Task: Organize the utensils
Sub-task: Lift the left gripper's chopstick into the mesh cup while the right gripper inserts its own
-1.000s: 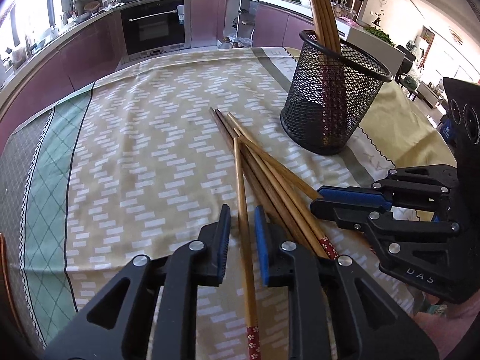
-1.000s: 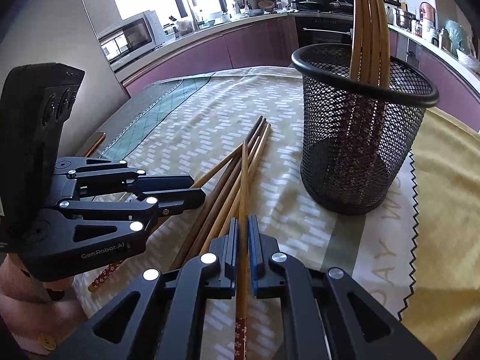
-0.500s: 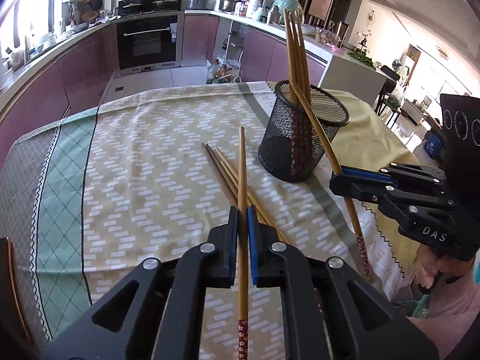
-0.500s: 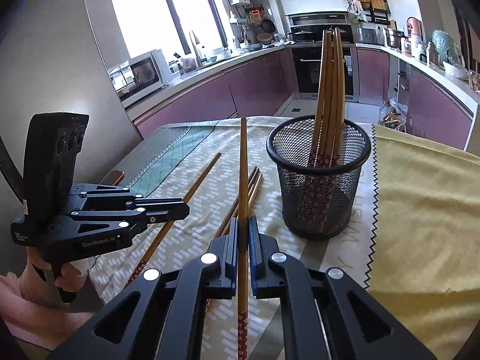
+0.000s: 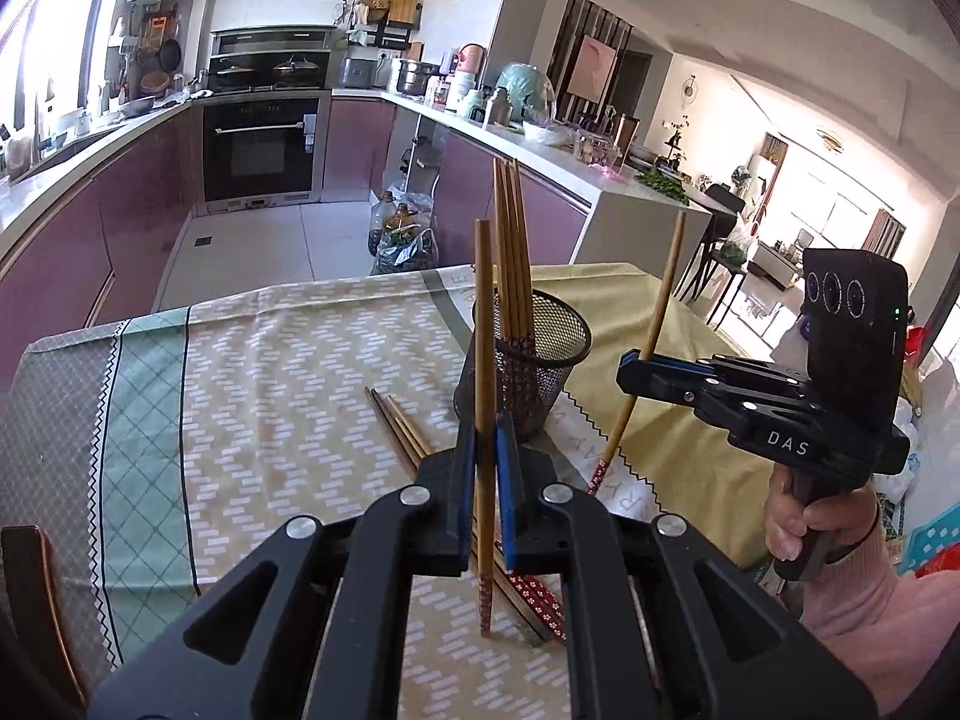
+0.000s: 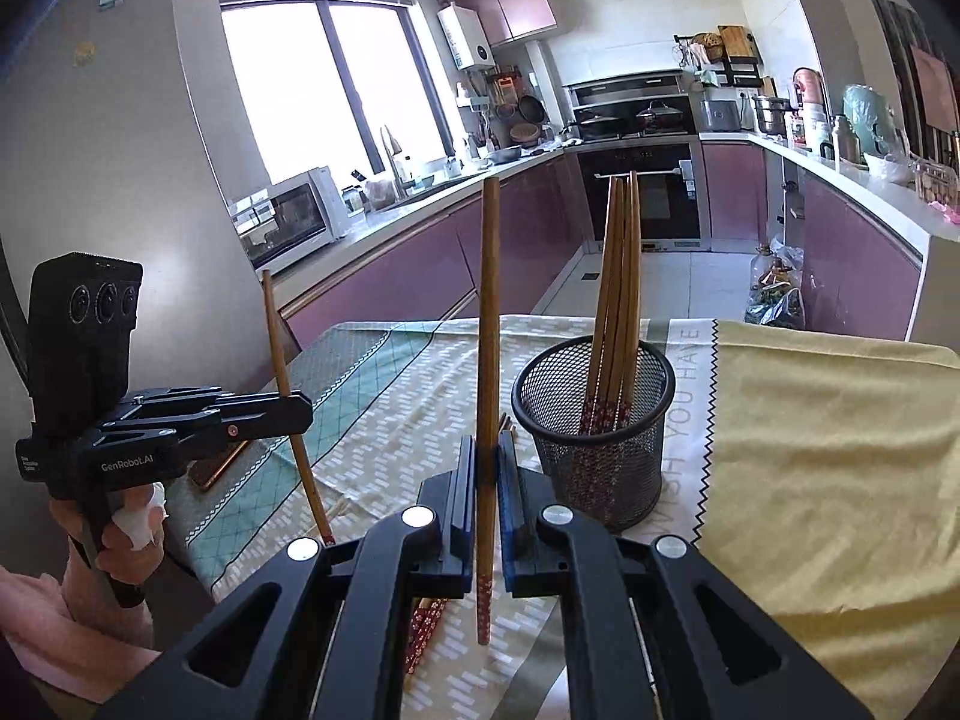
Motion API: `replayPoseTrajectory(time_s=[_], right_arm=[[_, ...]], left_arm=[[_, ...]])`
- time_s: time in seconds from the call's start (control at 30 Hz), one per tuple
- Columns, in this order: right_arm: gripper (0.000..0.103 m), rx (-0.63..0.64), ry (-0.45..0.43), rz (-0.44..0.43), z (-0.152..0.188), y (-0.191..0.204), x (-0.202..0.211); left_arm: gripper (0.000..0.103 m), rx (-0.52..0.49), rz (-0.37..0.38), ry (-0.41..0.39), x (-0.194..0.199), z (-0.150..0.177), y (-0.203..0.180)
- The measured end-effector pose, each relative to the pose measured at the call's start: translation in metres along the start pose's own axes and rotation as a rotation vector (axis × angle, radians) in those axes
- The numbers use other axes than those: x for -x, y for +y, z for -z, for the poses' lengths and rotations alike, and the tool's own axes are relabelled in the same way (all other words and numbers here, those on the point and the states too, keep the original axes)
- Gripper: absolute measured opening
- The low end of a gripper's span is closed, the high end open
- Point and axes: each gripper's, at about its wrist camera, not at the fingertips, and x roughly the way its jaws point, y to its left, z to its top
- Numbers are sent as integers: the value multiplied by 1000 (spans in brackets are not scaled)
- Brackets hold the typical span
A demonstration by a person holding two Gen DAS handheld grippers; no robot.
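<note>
One chopstick (image 5: pixel 485 420) is being clamped upright in the closed left tool (image 5: pixel 485 450), another (image 6: pixel 487 420) in the closed right tool (image 6: pixel 487 468), above the counter (image 5: pixel 270 372) near the mesh holder (image 6: pixel 594 420).

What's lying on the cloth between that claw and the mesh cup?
In the left wrist view, a few loose chopsticks lie on the tablecloth between the left claw and the mesh cup.

home kitchen — built-in oven (image 5: pixel 261 147), microwave (image 6: pixel 288 213), purple cabinets (image 6: pixel 414 276).
</note>
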Motion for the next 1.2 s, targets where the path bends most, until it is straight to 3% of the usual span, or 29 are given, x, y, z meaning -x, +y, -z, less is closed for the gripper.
replayPoseTrajectory(time_s=[0.4,1.2], right_arm=[[6,10,-65,8,-26,-4,13],[6,62,-191,67,-84,-10,31]], left_arm=[[7,27,38,-82,20,-29,2],[7,-39,41,-239,10,-114,-41]])
